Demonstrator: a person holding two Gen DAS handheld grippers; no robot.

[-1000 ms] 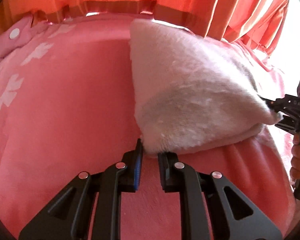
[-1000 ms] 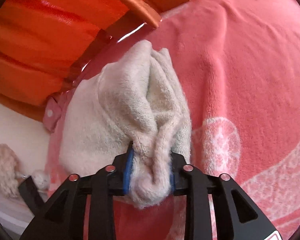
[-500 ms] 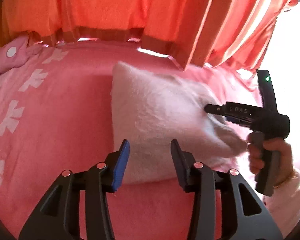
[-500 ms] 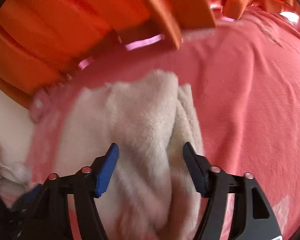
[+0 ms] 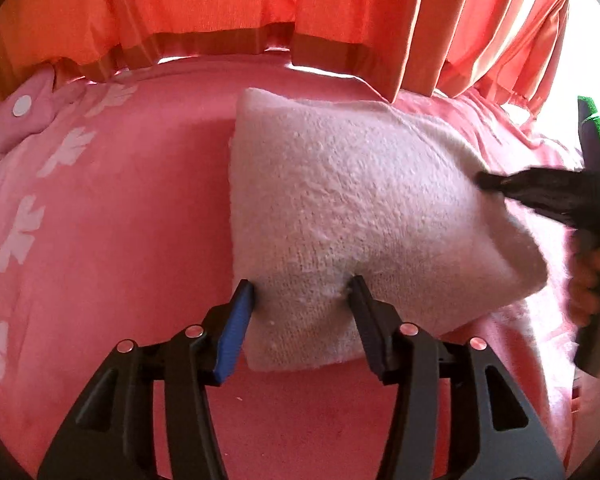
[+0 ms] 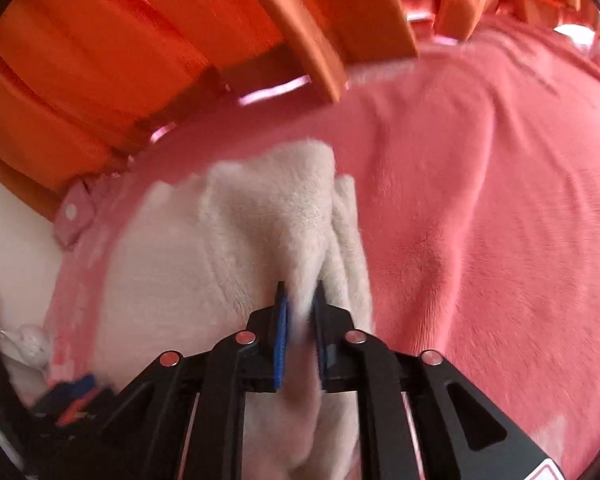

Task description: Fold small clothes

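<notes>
Fluffy white garment [image 5: 364, 216] (lettering unreadable)

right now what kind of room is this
Probably a bedroom: a pink blanket spread over what looks like a bed, orange curtains hanging behind it, and a fluffy white garment being folded on top.

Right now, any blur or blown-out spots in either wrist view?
Left wrist view: sharp on the folded white garment; the window at the right edge is blown out white, and the right hand-held gripper is smeared. Right wrist view: motion-blurred overall, worst on the orange curtain.
</notes>
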